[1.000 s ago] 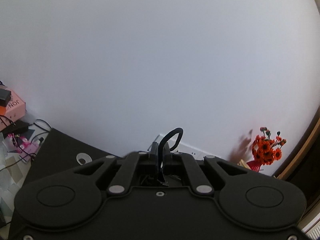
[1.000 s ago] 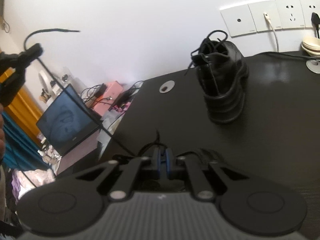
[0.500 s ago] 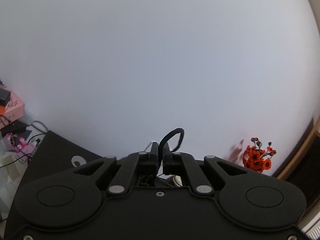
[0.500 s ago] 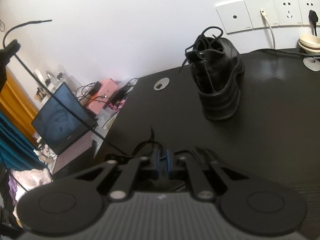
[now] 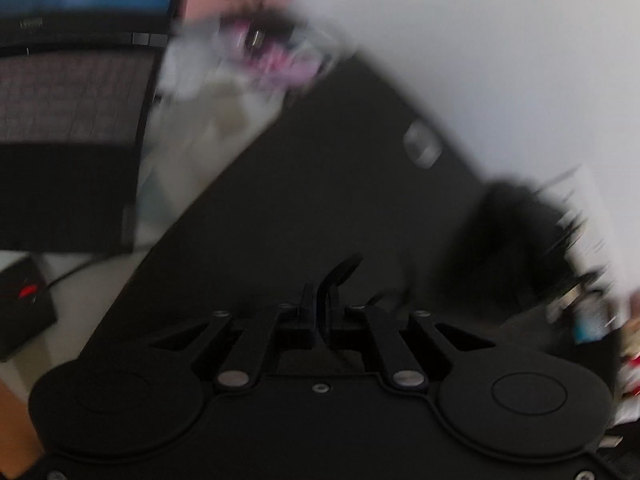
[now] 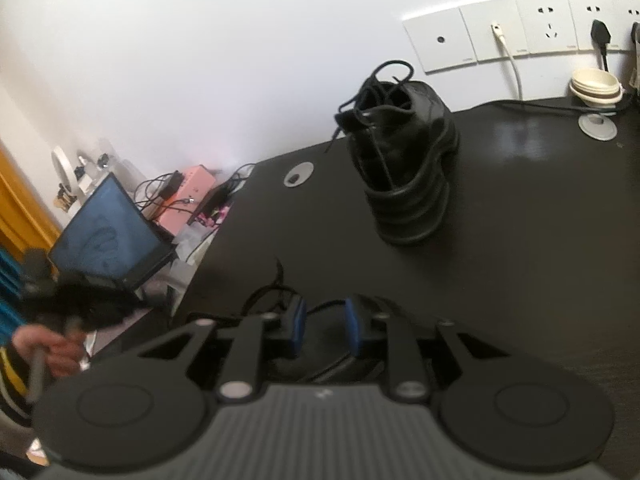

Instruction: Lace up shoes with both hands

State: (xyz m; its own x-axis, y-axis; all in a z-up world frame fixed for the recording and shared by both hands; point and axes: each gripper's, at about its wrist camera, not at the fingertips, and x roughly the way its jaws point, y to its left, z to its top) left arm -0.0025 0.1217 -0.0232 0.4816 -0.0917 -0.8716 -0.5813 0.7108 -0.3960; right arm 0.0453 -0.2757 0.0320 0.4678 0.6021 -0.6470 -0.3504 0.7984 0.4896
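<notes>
A black lace-up shoe (image 6: pixel 404 168) stands upright on the black table (image 6: pixel 520 220), its loose laces hanging over the collar; in the blurred left wrist view the shoe (image 5: pixel 520 232) is a dark smear at the right. My right gripper (image 6: pixel 325 312) hovers low over the table's near part, its blue pads (image 6: pixel 298 320) opening, with a thin black lace (image 6: pixel 276 292) lying loose between and beside them. My left gripper (image 5: pixel 323 304) points down at the table, its jaws just starting to part, still pinching a black lace end (image 5: pixel 340 276) that curls upward. A hand (image 6: pixel 52 344) holds it at the lower left.
An open laptop (image 6: pixel 104 236) and a pink box (image 6: pixel 192 184) with cables sit left of the table. Wall sockets (image 6: pixel 520 36) and stacked bowls (image 6: pixel 596 86) line the back right. Round cable grommets (image 6: pixel 298 174) sit in the tabletop.
My left gripper dropped from high at the upper left to low beside the table, swinging from the wall to the tabletop; the lace no longer stretches taut. My right jaws have parted.
</notes>
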